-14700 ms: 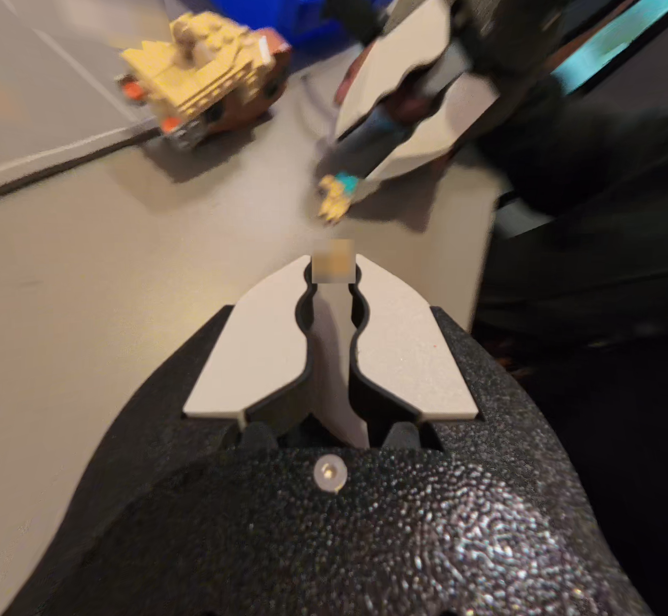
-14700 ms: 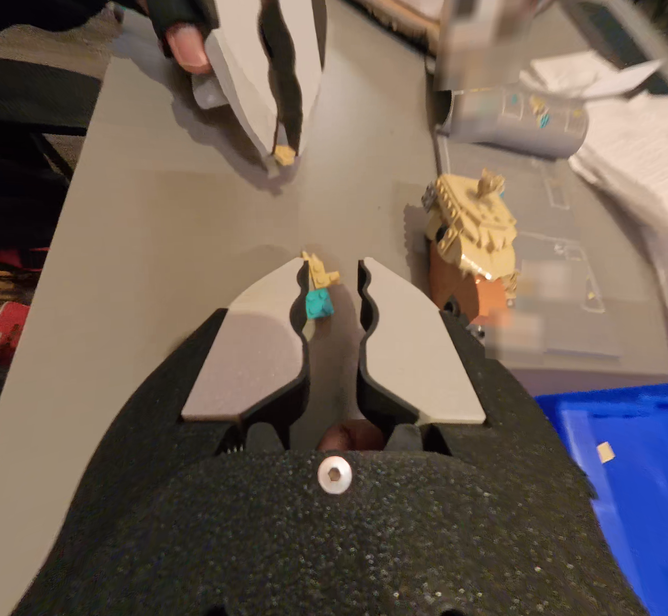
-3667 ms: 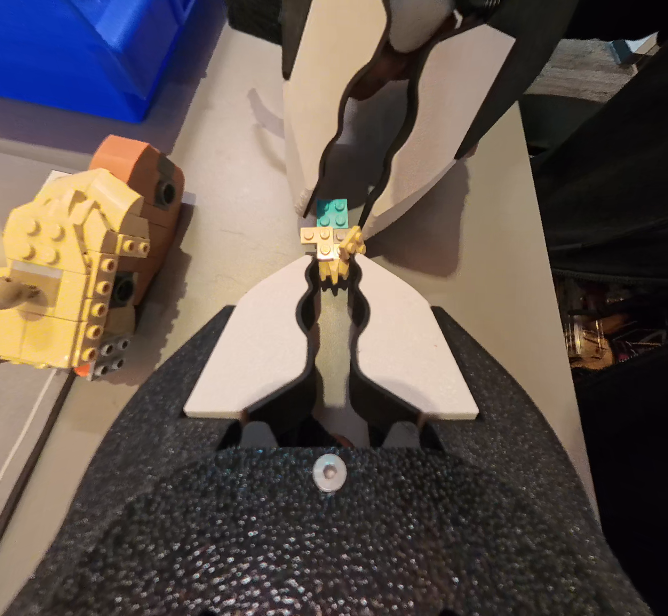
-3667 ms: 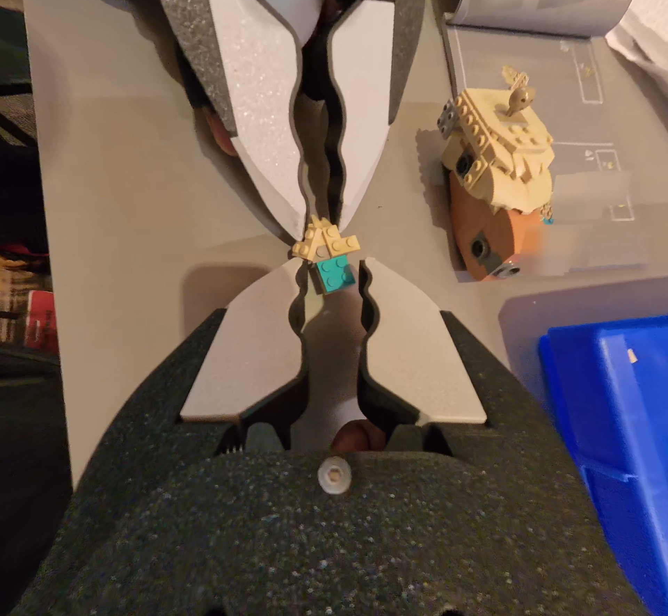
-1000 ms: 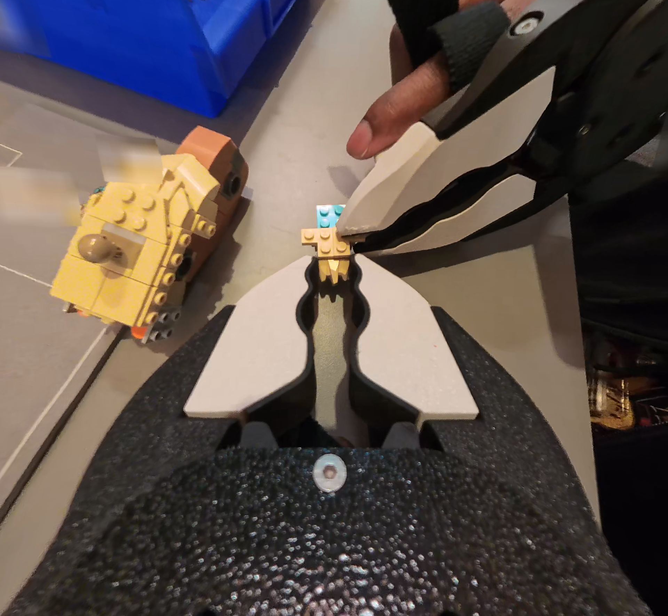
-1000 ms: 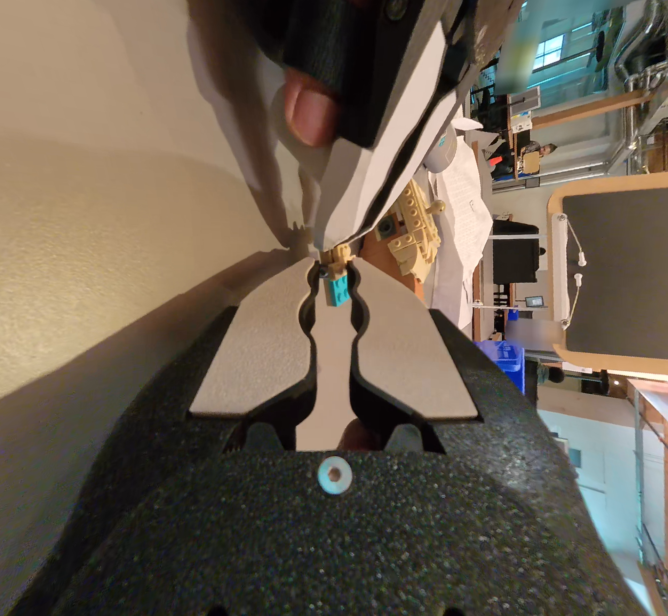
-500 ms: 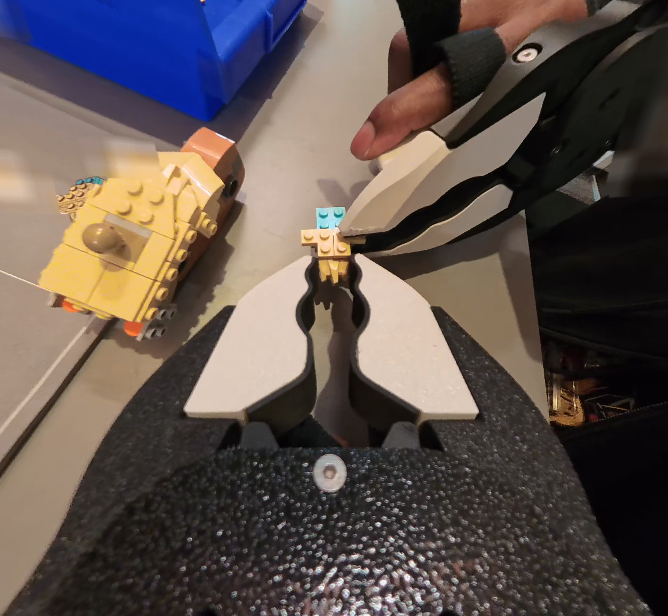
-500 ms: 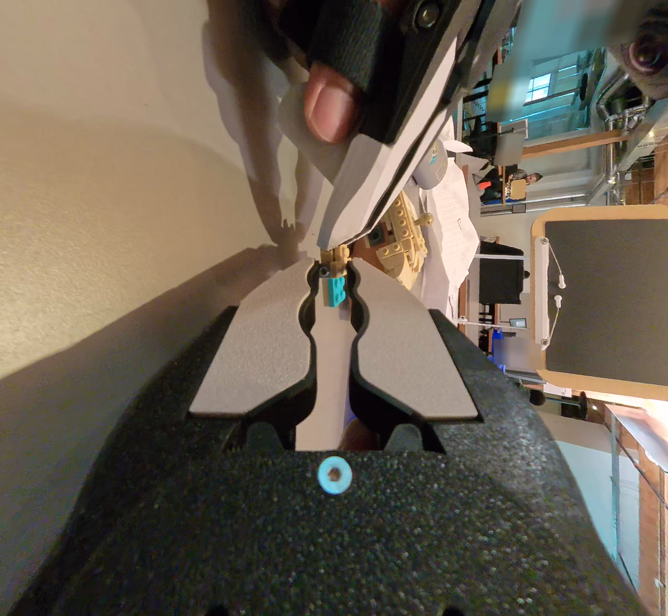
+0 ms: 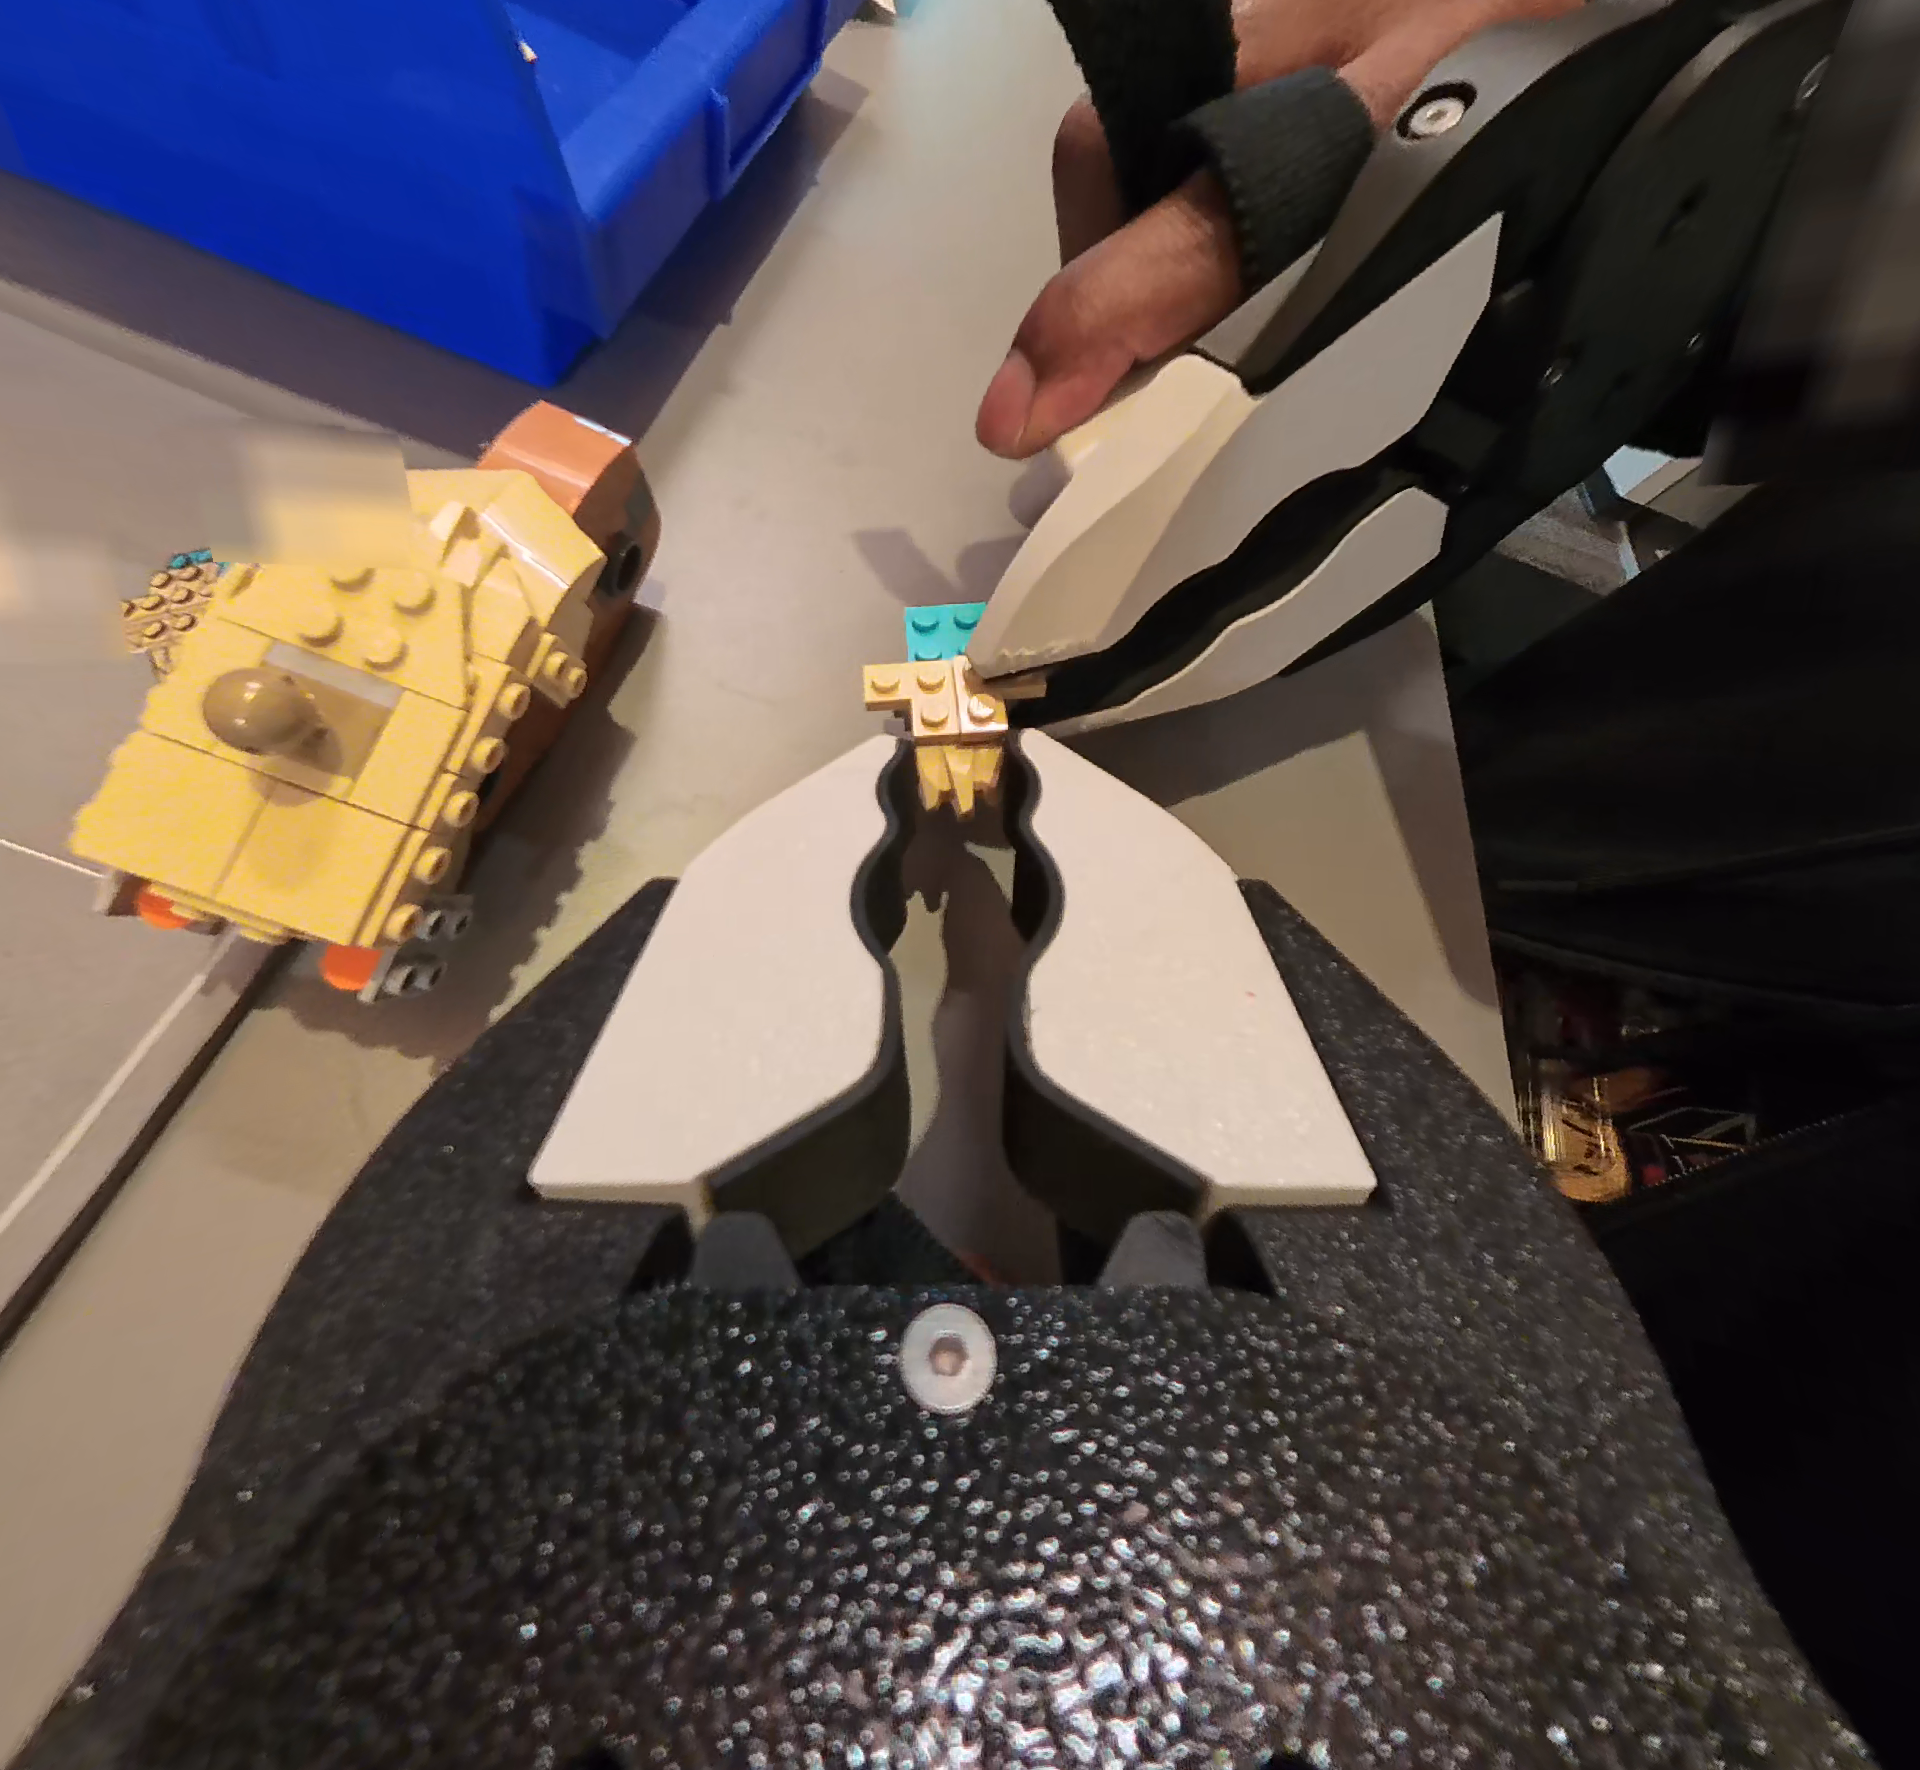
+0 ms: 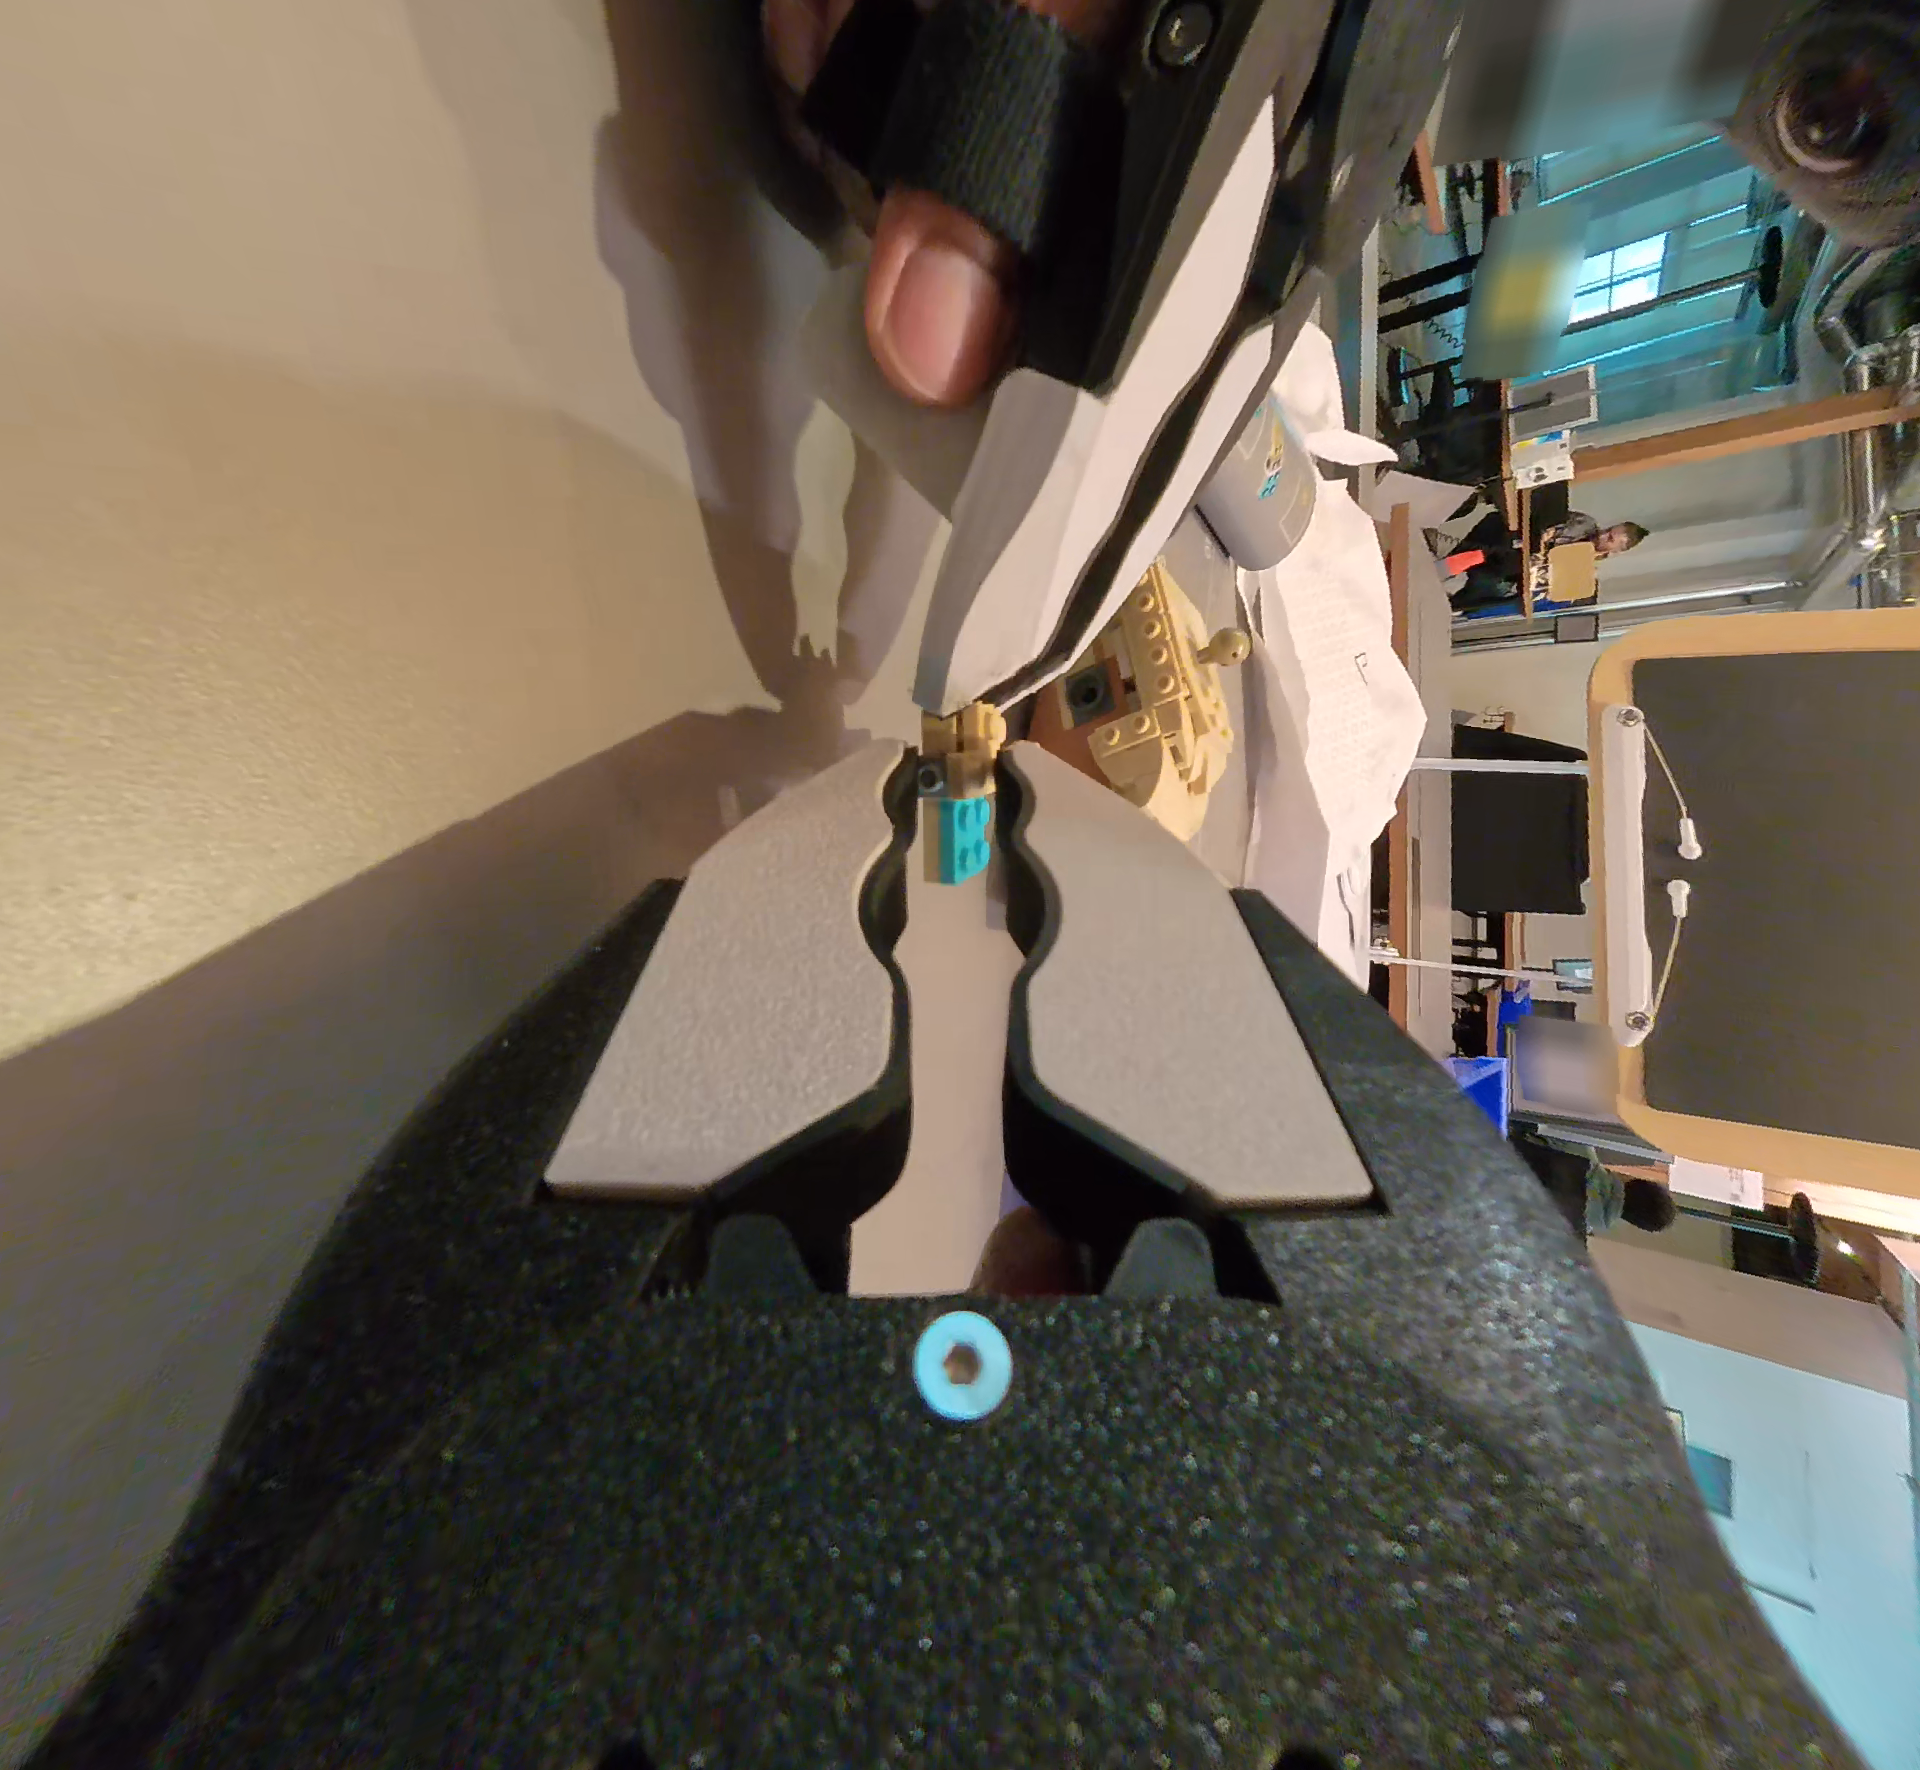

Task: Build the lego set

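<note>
A small lego sub-assembly (image 9: 935, 697) of tan plates, a teal plate and a tan claw piece is held above the grey table (image 9: 790, 432). My left gripper (image 9: 951, 754) is shut on its claw end. My right gripper (image 9: 1000, 671) comes in from the right and is shut on the tan plates' right edge. In the right wrist view the right gripper (image 10: 951, 770) pinches the sub-assembly (image 10: 961, 837), and the left gripper (image 10: 954, 707) meets it from above. The large tan lego model (image 9: 343, 733) lies on its side at the left, apart from both grippers.
A blue bin (image 9: 436, 79) with a few loose pieces stands at the back left. The table's right edge (image 9: 1455, 785) runs close to the grippers. In the right wrist view, white paper sheets (image 10: 1340, 681) and a grey cup (image 10: 1262, 494) lie behind the model (image 10: 1143, 723). Left and right tips are no more than a few centimetres apart.
Both grippers have kept their hold on the small sub-assembly. The right gripper's body has swung a little farther back and up. The model and the bin have drifted slightly in view.
</note>
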Motion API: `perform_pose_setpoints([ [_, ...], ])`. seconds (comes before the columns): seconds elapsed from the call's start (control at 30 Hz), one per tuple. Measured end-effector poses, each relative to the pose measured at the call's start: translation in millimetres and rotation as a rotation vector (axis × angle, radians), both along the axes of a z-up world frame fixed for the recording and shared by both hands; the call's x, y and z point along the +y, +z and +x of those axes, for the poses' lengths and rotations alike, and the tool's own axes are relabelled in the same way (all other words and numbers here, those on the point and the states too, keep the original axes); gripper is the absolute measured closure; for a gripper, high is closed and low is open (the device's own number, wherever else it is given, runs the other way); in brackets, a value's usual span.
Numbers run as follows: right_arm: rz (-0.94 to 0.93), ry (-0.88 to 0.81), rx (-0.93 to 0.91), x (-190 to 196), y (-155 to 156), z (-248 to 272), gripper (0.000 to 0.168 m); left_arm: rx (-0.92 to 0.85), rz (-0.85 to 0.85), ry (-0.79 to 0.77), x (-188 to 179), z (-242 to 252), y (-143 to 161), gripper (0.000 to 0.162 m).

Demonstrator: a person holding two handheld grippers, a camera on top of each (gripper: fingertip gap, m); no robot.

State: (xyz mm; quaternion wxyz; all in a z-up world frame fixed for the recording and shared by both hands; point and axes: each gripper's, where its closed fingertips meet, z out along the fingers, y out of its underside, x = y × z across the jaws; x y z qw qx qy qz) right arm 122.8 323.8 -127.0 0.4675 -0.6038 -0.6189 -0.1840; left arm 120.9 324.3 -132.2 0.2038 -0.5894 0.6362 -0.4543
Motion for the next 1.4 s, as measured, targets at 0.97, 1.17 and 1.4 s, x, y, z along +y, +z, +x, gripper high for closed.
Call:
perform_pose_setpoints([
  [0.97, 0.041, -0.017, -0.027, 1, 10, 7, 0.163, -0.088, 0.016, -0.016, -2, 2, 12, 0.147],
  [1.17, 0.051, -0.063, 0.015, 3, 7, 9, 0.163, -0.064, 0.058, 0.002, -1, 2, 7, 0.147],
  [1.4, 0.02, -0.209, 0.093, 6, 2, 16, 0.162, -0.079, 0.045, 0.078, 8, 4, 11, 0.147],
])
